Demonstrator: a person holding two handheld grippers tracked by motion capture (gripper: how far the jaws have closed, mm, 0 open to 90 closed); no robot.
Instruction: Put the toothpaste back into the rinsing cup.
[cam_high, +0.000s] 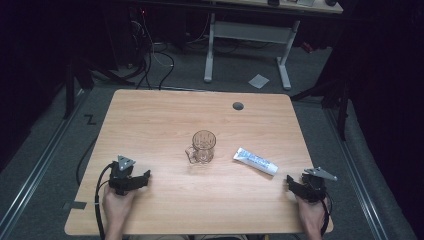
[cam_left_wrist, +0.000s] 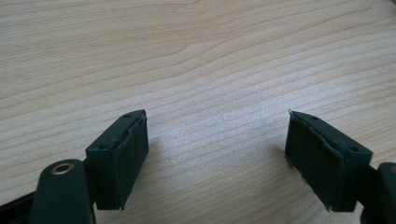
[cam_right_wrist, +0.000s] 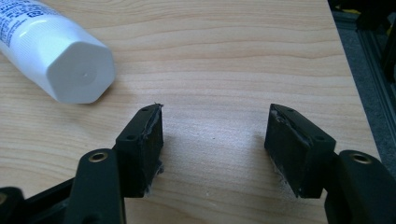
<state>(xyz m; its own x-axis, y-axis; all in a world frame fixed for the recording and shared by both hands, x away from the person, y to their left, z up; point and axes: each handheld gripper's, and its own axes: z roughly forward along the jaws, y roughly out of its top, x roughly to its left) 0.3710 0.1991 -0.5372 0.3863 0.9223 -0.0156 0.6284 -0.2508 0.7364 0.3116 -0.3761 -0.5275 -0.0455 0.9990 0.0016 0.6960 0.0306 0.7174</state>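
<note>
A white tube is lying on its side on the wooden table, right of a glass mug, its cap end just beside the right gripper, whose jaws are standing wide over bare wood. The left gripper is resting well apart, jaws likewise wide and empty.

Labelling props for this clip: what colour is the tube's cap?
White, a plain faceted cap on the tube; the right gripper view shows it best.
</note>
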